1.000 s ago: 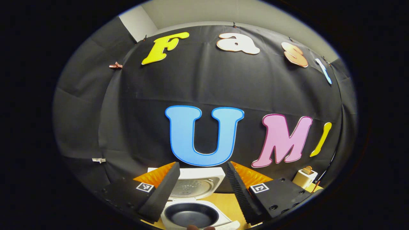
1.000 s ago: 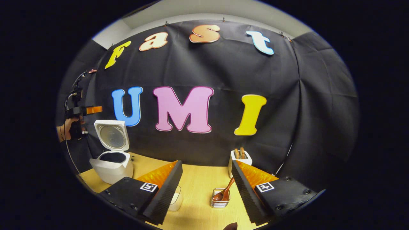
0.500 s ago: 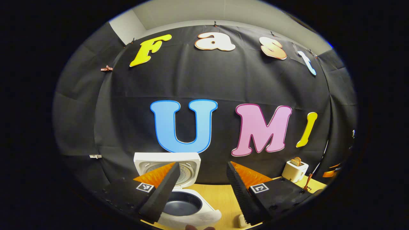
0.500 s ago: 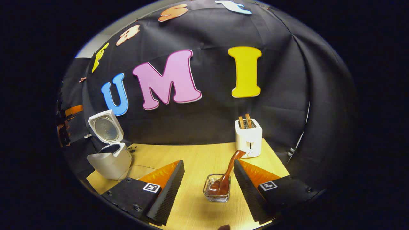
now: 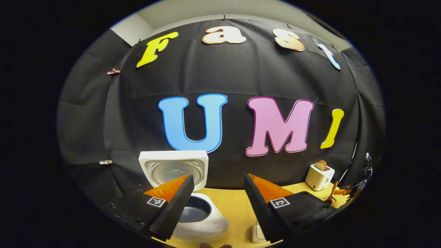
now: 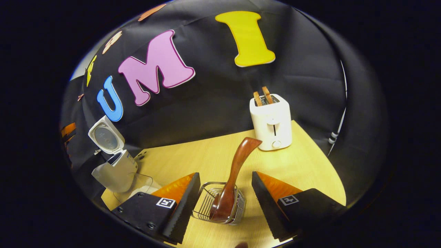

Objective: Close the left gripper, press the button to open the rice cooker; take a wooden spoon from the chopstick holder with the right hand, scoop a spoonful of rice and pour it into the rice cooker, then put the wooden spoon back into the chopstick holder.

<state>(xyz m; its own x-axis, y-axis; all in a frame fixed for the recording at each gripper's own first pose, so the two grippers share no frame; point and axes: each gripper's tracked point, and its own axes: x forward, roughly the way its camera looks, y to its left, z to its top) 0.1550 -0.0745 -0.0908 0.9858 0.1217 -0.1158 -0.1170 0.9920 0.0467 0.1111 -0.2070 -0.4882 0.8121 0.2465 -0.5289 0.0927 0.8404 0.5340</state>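
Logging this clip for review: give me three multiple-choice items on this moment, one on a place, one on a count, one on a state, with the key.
1. Where does the wooden spoon stand?
A. In the wire chopstick holder
B. In the rice cooker
C. Flat on the table

2. How many slices stick out of the toaster?
A. None
B. Two
C. Four

3. What state is the rice cooker lid in?
A. Shut
C. Taken off and lying on the table
B. Raised upright, pot exposed

Key:
1. A, the right gripper view shows the spoon's bowl end inside the wire holder, handle leaning up, between the open right tongs.
2. B, two brown slices rise from its top slots.
3. B, the left gripper view shows the lid standing behind the dark pot, past the open left tongs.
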